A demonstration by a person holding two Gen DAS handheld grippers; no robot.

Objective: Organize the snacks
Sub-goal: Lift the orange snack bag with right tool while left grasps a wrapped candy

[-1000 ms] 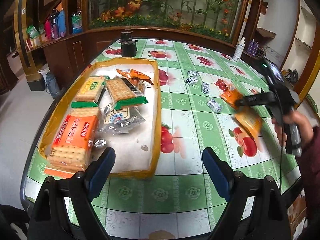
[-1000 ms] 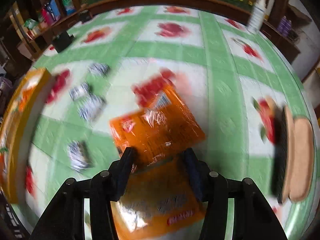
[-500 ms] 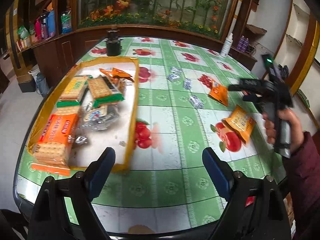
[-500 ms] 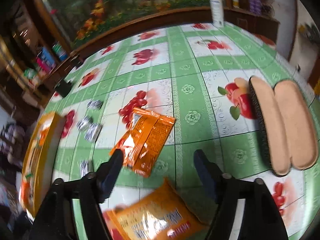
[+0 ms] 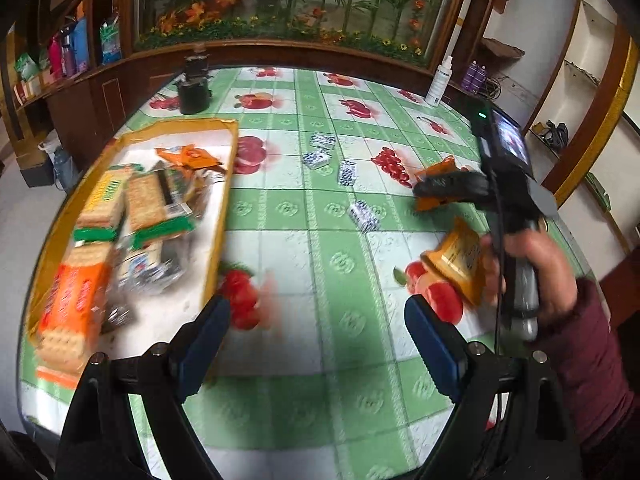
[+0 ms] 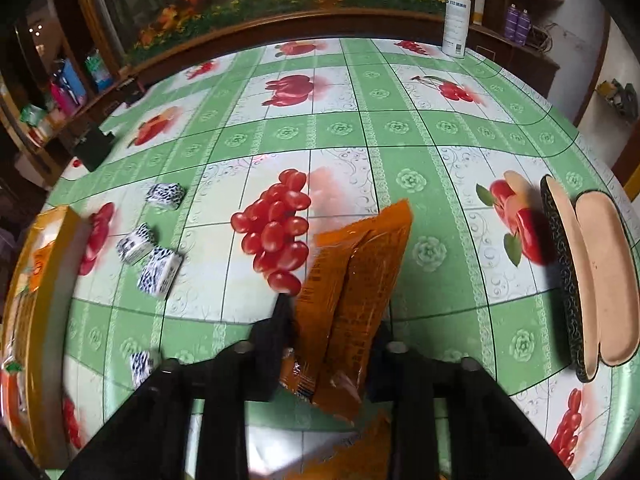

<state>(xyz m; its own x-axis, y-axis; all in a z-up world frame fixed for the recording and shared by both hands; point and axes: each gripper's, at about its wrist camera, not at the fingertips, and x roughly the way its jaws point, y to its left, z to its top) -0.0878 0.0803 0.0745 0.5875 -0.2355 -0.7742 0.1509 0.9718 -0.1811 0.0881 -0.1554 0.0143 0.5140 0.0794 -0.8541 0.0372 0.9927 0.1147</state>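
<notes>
- Left wrist view: high over the near table (image 5: 320, 264) edge, looking far across it. Tray (image 5: 218, 216) at left, right gripper (image 5: 430, 192) at right, planter wall far.
- Right wrist view: low, close over the table's (image 6: 400, 136) right part, facing far. Orange packet (image 6: 352, 288) fills the near centre.
- Shared: small blue-white packs (image 5: 347, 172) (image 6: 158, 270), spray bottle (image 5: 440, 82) (image 6: 456, 24), tray edge (image 6: 60, 256), orange packet (image 5: 438, 170).
</notes>
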